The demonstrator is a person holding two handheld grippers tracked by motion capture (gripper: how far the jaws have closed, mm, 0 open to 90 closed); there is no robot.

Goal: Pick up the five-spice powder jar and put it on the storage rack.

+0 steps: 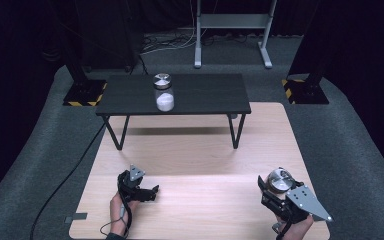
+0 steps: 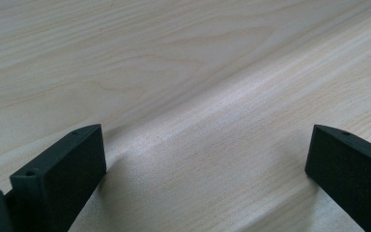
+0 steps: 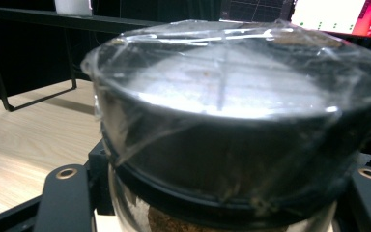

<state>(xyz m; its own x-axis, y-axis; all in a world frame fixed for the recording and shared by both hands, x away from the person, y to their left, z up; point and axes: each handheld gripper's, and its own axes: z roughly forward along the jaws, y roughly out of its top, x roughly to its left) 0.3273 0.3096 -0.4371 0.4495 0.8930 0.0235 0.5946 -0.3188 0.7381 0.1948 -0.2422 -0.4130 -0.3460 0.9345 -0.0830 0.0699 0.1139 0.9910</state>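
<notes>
Plainly, jar [image 1: 280,181] clamped between right tongs [image 1: 276,192], above wooden table [image 1: 205,200]

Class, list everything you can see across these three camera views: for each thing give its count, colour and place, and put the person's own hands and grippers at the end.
Jar with white powder: one, clear glass with silver lid, standing on the black table.
Held jar: one, silver lid under clear film, brown contents, between the right gripper's jaws.
Black table: one, black, standing at the far end of the wooden table.
Wooden table: one, pale wood, in front of the person.
Grey stand: one, grey, on the floor behind.
Left gripper: one, black, low over the wooden table, jaws open.
Right gripper: one, black, shut on the held jar.
</notes>
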